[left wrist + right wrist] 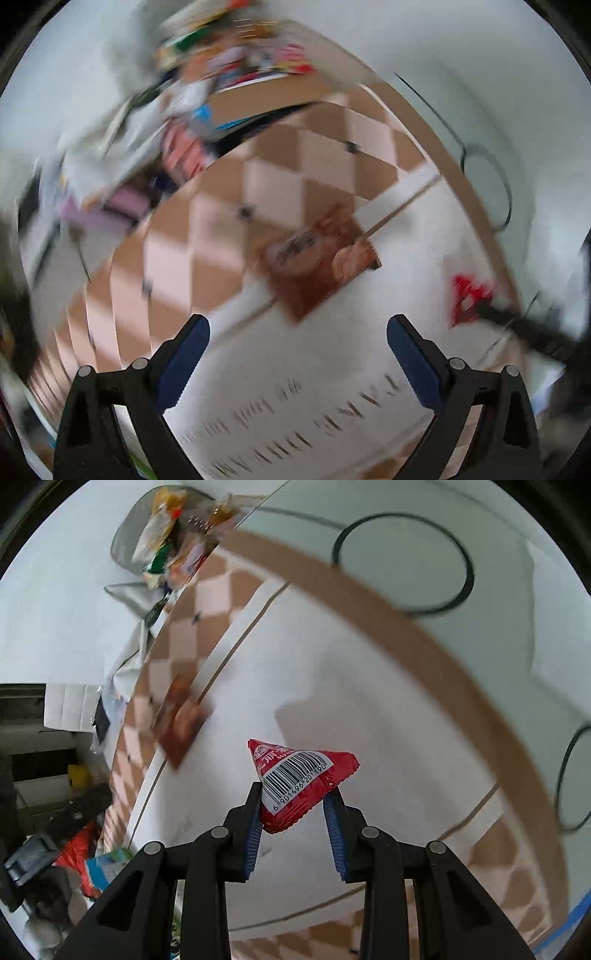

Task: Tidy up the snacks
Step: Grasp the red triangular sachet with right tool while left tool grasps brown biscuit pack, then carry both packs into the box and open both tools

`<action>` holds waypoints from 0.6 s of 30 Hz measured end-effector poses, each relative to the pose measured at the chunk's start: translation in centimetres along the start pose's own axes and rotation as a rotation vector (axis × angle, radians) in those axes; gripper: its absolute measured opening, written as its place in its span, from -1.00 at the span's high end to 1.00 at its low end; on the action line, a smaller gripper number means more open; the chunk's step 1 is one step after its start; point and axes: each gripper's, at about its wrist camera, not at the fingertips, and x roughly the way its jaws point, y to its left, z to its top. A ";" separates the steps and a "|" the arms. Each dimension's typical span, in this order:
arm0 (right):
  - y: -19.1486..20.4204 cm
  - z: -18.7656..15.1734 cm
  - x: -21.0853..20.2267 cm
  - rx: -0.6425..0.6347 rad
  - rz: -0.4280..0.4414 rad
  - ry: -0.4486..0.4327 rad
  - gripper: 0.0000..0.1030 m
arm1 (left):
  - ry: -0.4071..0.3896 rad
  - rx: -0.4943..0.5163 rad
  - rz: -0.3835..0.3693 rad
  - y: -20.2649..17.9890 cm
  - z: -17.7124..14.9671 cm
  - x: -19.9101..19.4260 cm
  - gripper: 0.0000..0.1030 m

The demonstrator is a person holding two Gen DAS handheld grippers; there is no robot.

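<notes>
The red packet sits clamped in the right gripper, above the white mat. A brown packet lies on the mat's edge. The left gripper gapes wide, holding nothing.

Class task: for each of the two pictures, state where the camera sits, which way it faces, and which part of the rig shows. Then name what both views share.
Left wrist: on the left gripper, facing forward and down over the checkered cloth; its open blue-padded fingers show.
Right wrist: on the right gripper, facing the same cloth; fingers shut on the red triangular snack packet.
Shared: brown snack packet, red packet.
</notes>
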 end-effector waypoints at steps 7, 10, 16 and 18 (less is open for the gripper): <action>-0.7 3.9 0.1 -0.039 -0.020 0.025 0.33 | 0.139 0.386 0.115 -4.4 2.6 5.4 -0.91; -0.8 4.0 0.3 -0.052 -0.010 0.031 0.33 | 0.196 0.453 0.167 -5.2 2.7 7.4 -0.91; -0.3 3.6 -0.1 -0.076 0.003 0.038 0.33 | 0.149 0.345 0.043 -4.5 3.1 6.5 -0.28; -0.1 3.4 -0.4 -0.085 0.000 0.034 0.33 | 0.124 0.336 0.071 -4.8 2.9 6.0 -0.09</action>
